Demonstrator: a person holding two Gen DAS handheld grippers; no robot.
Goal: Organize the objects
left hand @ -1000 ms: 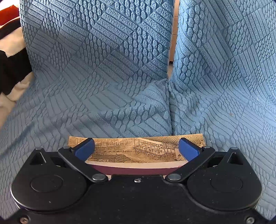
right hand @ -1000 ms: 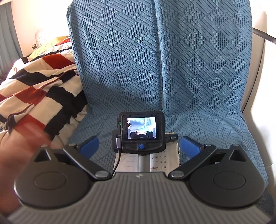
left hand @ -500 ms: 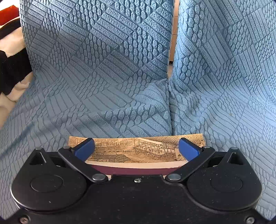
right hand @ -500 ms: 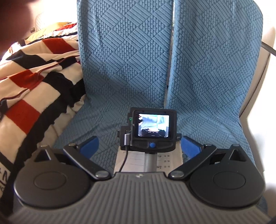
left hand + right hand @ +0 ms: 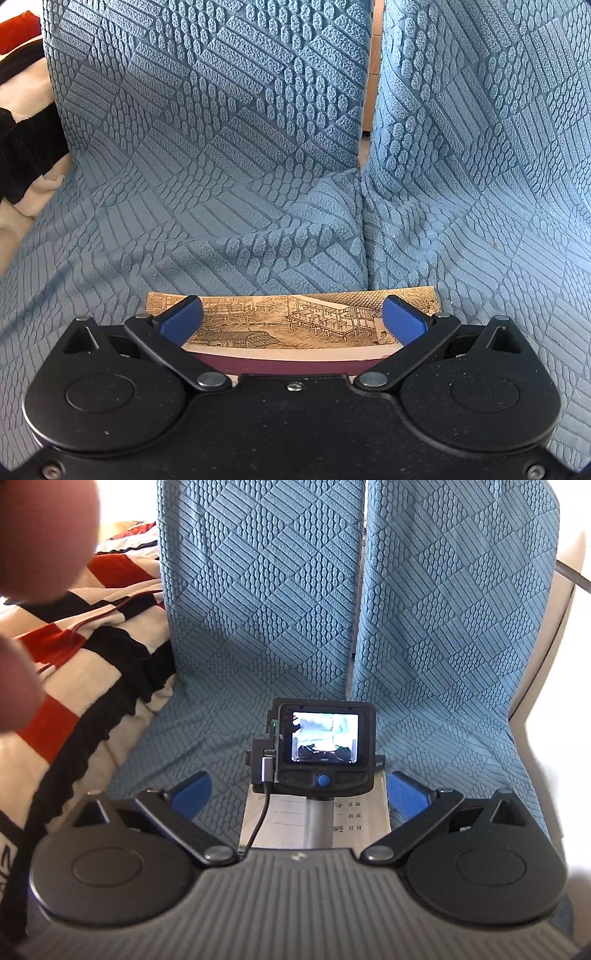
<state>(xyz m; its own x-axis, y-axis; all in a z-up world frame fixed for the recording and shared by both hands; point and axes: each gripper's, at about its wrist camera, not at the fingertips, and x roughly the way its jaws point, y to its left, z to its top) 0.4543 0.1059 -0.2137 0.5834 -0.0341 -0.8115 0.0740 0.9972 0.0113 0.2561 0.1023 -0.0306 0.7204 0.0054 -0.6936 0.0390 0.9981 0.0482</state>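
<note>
Right gripper [image 5: 297,794]: blue-padded fingers spread wide apart, holding nothing; small camera unit with lit screen [image 5: 325,744] on a grey post between them, cable attached; printed paper sheet [image 5: 354,819] beneath it; blue textured sofa cover [image 5: 266,609] behind; striped red, black and cream blanket [image 5: 85,653] at left; blurred fingers [image 5: 40,531] at upper left.

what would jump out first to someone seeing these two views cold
The textured blue sofa cover fills both views, split by a gap at the middle. In the left wrist view, a book with an ink-drawn cover lies on the seat between the open fingers of the left gripper. In the right wrist view, a small camera with a lit screen stands just ahead of the open right gripper, and a red, black and cream striped blanket lies at left.
</note>
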